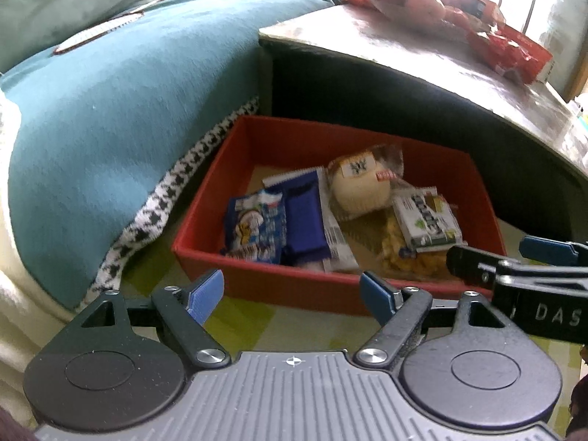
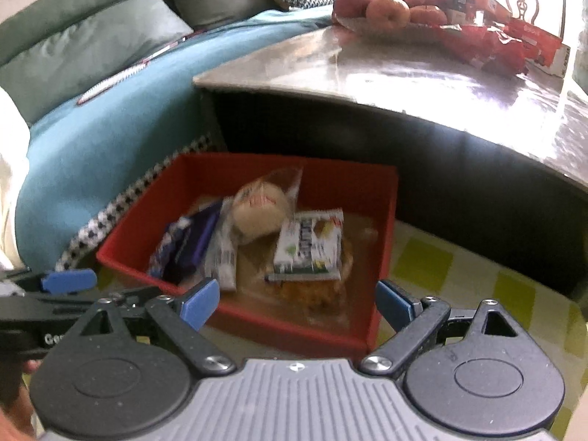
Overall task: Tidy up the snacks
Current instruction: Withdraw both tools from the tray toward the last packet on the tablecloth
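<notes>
Red box (image 2: 257, 316) of snacks on the floor, dead ahead of both; right hand-held gripper (image 2: 296, 303) released, empty, nearer the green-white packet (image 2: 310, 244), long axis running away; left hand-held gripper (image 1: 292, 290) released, empty.

"DAS" on the right gripper (image 1: 514, 253) body.

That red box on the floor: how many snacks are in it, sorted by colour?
In the red box:
Blue packets: 2 (printed one, dark bar)
Pale round bun in clear wrap: 1
White-and-green pack: 1
Yellow snack bag: 1
Total: 5
</notes>
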Tool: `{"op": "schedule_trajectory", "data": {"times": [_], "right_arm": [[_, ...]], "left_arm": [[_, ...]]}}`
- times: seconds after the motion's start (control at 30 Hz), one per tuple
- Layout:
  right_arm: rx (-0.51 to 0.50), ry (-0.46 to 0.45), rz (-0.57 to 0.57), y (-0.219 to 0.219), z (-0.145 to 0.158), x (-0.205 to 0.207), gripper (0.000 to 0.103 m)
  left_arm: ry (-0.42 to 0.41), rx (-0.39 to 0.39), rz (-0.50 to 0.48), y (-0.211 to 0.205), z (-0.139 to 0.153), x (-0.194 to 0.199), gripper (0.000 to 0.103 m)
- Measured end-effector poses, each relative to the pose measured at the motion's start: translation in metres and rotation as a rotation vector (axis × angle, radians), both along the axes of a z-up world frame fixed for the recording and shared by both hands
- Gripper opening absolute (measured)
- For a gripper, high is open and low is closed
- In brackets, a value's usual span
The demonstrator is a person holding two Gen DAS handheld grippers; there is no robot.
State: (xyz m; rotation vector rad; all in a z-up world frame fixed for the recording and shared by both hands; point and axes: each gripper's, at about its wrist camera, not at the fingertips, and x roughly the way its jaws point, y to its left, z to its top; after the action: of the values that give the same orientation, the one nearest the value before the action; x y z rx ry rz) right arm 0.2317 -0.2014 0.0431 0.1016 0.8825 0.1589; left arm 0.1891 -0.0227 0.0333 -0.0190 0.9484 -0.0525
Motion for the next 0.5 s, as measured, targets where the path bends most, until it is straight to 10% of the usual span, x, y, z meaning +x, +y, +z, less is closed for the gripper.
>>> {"op": "schedule_trajectory", "data": {"times": [0.5], "right_arm": [[-0.004,0.094,-0.003,-0.006,-0.018,-0.045,0.094]], "left_arm": [[0.071,0.035,-0.083,-0.010,-0.023,-0.048,0.086]]}}
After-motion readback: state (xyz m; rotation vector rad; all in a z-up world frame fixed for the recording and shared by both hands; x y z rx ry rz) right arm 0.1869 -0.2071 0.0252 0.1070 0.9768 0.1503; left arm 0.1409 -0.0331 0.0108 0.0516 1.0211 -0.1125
